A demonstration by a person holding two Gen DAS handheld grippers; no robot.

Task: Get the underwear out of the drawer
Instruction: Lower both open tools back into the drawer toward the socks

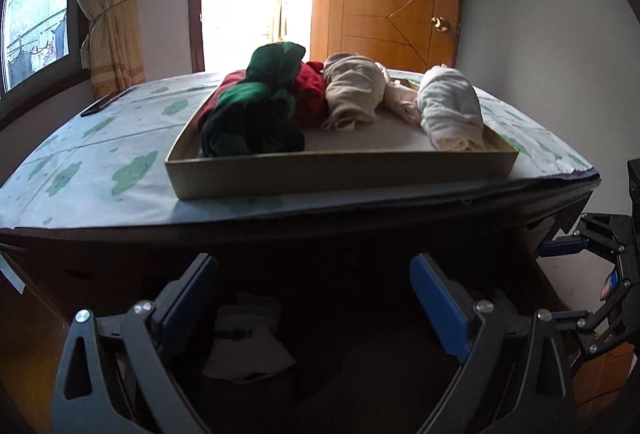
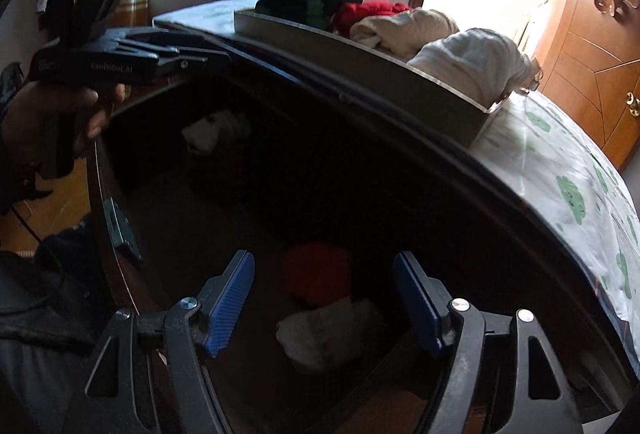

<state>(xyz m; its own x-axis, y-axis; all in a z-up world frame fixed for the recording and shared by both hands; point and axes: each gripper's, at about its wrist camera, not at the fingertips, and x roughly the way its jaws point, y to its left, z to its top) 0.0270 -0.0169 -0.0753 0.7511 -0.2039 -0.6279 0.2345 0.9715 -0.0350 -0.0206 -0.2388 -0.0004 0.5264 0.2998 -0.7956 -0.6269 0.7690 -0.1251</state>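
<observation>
Underwear [image 2: 320, 330] lies in the dark drawer [image 2: 120, 226], so I aim both spread, empty grippers, right [image 2: 324, 302] and left [image 1: 314, 298], down at it.

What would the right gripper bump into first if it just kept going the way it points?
Probably the whitish bundle in the dark open drawer, with the red bundle beside it. The right gripper is open and empty; depth is hard to judge.

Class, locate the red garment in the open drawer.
Right wrist view: the red garment lies in the dark drawer, beyond a pale garment, ahead of the open right gripper.
</observation>
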